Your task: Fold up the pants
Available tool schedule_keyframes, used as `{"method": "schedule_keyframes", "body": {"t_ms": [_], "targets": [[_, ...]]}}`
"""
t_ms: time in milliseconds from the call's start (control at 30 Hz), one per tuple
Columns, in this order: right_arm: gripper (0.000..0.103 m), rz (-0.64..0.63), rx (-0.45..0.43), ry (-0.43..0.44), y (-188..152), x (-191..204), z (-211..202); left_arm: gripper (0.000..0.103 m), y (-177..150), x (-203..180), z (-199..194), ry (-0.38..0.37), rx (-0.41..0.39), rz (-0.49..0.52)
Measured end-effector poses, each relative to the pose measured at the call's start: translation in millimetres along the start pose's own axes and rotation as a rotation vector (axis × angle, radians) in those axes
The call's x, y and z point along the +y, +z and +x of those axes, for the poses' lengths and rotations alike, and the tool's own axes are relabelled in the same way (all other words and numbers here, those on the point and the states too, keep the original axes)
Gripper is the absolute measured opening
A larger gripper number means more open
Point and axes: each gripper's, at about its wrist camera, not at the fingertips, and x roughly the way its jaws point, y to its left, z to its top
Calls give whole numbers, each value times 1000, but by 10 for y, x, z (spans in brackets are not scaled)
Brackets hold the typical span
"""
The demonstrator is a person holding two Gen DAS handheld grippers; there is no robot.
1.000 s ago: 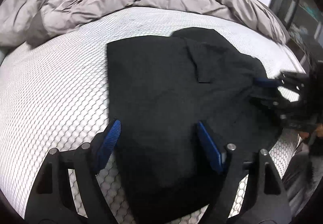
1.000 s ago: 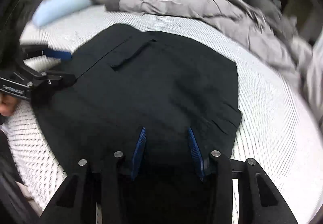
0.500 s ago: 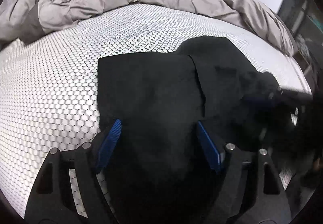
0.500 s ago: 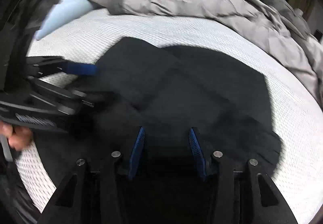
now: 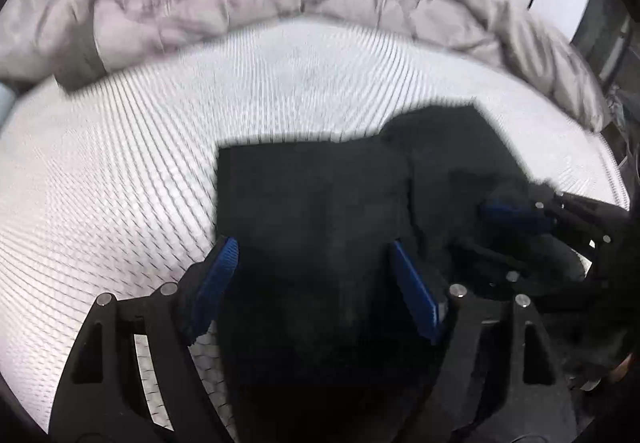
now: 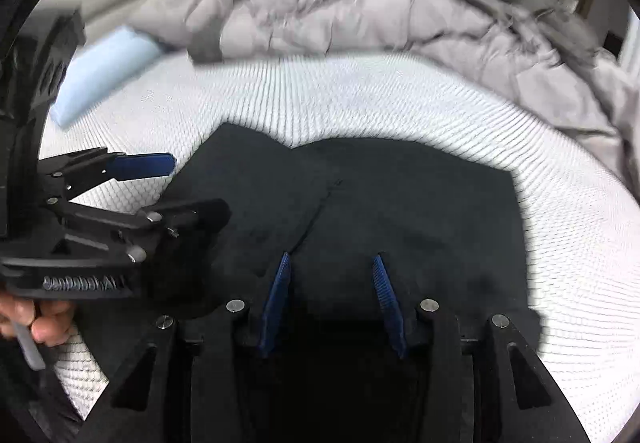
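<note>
The black pants (image 6: pixel 400 211) lie folded into a flat, roughly square stack on the white, honeycomb-patterned bed (image 6: pixel 360 99), toward its near edge. A rumpled grey blanket (image 6: pixel 380 15) is bunched along the far side of the bed, and a light blue pillow (image 6: pixel 108 71) sits at the far left in the right wrist view.

The left gripper (image 5: pixel 316 283) hangs over the pants with its blue pads (image 5: pixel 216 283) set wide; the left pad is over the stack's left edge, the right pad over the dark cloth, and nothing is pinched between them. In the right wrist view the same gripper (image 6: pixel 188 187) reaches in from the left, one finger over bare bed, the other over the edge of the pants.

The right gripper (image 6: pixel 332 291) points down at the near part of the stack, its jaws at a middling gap with only flat cloth beneath them. From the left wrist view it (image 5: pixel 500 227) shows blurred at the right side of the pants, and whether it touches the cloth cannot be told.

A hand (image 6: pixel 36 319) grips the left tool's handle.
</note>
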Motion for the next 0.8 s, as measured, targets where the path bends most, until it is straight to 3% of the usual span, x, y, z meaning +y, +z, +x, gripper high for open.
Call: {"method": "schedule_keyframes", "body": {"t_ms": [67, 133, 167, 267, 367, 467, 600, 633, 733, 800], "targets": [[44, -35, 47, -33, -53, -42, 142, 77, 3, 41, 61, -17, 4, 3], [48, -15, 62, -160, -132, -230, 47, 79, -3, 102, -6, 0, -7, 8], [48, 4, 63, -193, -161, -332, -1, 84, -29, 140, -35, 10, -9, -1], [46, 52, 39, -97, -260, -539, -104, 83, -122, 250, -81, -22, 2, -49], [47, 0, 20, -189, -228, -353, -170, 75, -31, 204, -200, 18, -41, -24], [47, 4, -15, -160, -111, -163, -196, 75, 123, 121, -286, 5, -97, -34], [50, 6, -14, -97, 21, -27, 22, 76, 260, 147, 27, 29, -26, -89], [51, -5, 11, -102, 43, -32, 95, 76, 262, 175, 152, 32, 9, -109], [52, -36, 43, -147, -99, -206, 87, 81, 215, 377, 226, -54, 24, -176], [50, -25, 29, -172, -231, -448, -71, 81, 193, 441, 145, -18, 11, -170]]}}
